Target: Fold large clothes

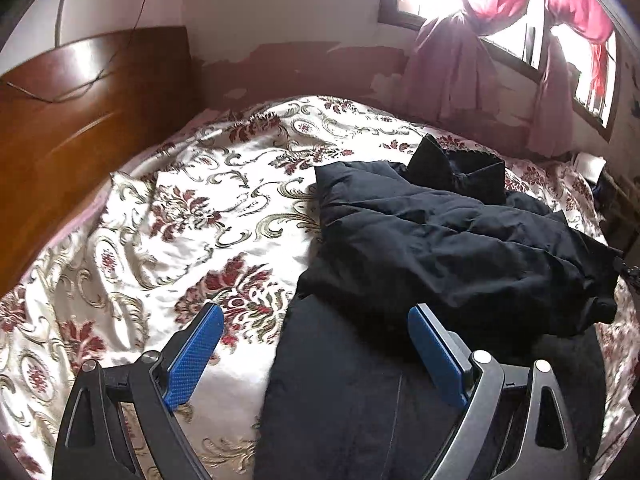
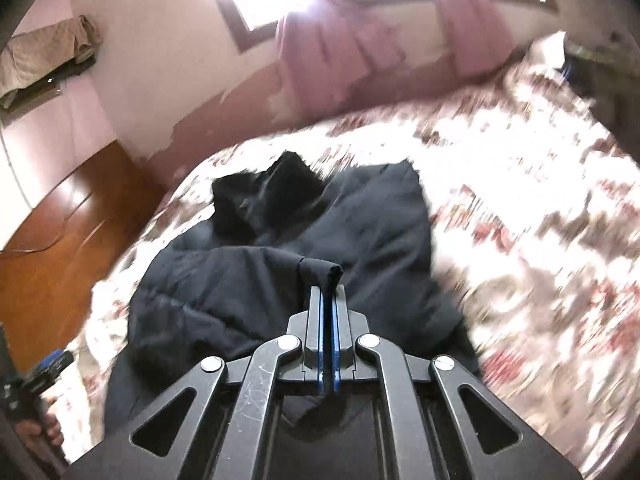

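Observation:
A large black padded jacket (image 1: 452, 248) lies crumpled on the flowered bedspread (image 1: 192, 216), its collar end bunched toward the window. My left gripper (image 1: 316, 320) hovers above the jacket's near left edge, open wide, with nothing between its blue pads (image 1: 196, 356). In the right wrist view the same jacket (image 2: 280, 264) fills the middle of the bed. My right gripper (image 2: 328, 292) is shut on a rolled fold of the jacket's black cloth (image 2: 322, 272), which sticks up past the fingertips.
A brown wooden headboard (image 1: 80, 132) runs along the bed's left side. Pink curtains (image 1: 456, 64) hang under a bright window behind the bed. At the lower left of the right wrist view a person's hand (image 2: 40, 428) holds the other gripper.

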`<state>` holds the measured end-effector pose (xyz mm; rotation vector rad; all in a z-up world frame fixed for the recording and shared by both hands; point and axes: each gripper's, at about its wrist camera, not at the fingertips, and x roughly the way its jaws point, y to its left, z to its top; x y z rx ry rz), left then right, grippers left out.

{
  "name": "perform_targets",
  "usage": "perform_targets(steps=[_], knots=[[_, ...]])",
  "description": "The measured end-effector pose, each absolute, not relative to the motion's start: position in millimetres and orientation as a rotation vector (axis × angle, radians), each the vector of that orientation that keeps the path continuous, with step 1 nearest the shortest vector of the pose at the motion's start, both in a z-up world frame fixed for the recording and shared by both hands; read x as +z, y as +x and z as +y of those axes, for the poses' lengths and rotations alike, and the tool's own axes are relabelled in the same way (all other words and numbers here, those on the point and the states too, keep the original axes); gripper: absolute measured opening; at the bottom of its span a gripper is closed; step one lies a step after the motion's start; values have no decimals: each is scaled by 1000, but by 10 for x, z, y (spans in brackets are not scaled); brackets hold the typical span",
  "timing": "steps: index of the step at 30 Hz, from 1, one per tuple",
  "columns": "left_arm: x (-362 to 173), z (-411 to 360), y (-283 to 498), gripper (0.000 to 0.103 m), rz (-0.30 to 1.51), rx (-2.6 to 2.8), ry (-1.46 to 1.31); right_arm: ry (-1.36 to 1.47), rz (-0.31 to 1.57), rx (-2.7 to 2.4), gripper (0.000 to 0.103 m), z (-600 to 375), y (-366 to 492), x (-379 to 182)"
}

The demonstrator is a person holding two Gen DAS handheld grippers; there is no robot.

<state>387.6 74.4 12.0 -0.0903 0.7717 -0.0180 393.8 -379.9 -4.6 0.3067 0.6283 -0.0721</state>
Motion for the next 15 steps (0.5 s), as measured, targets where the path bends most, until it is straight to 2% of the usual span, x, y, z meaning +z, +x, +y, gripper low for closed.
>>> perform_targets(steps=[2, 5, 7, 8, 9, 15], knots=[[78, 696, 4000, 93, 788, -27, -104, 224, 671, -117, 5, -3771, 4117, -70], [28, 558, 4239, 93, 810, -54, -110, 90, 717, -211, 13, -3612, 4320, -163], [-6, 431, 4421, 93, 820, -80, -101, 43, 704, -178, 27, -3519, 4397, -157], [-24, 364, 4511, 93, 825, -96, -99, 27, 697, -160, 42, -3465, 4425, -151], [-35, 311, 4565, 93, 828, -107, -97, 12, 686, -142, 52, -3408, 4452, -162], [-358, -56, 4930, 93, 901, -127, -7, -61, 787, 50, 53, -3078, 4679, -484]])
